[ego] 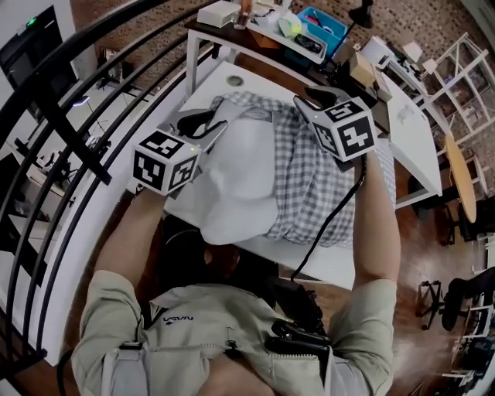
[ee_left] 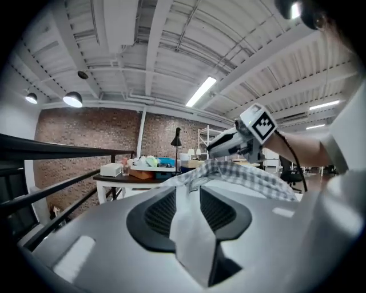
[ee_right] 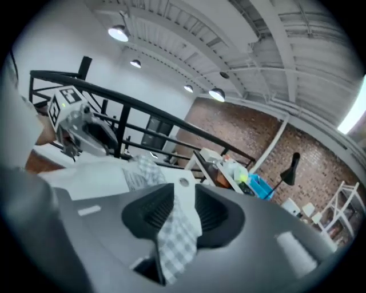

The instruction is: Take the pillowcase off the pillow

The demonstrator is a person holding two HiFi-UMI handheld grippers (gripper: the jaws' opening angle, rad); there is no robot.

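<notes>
One pillow point(ego: 236, 186), one pillowcase point(ego: 309, 182), left tool point(ee_left: 188, 210), right tool point(ee_right: 178, 213).

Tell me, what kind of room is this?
Probably a workshop or lab in a loft: a brick wall, bare ceiling beams with strip lights, and a cluttered work table.

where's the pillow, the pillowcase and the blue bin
pillow point(ego: 236, 182): head view, bare white middle
pillowcase point(ego: 309, 182): head view, checked cloth right of the bare pillow
blue bin point(ego: 332, 23): head view, its blue rim
</notes>
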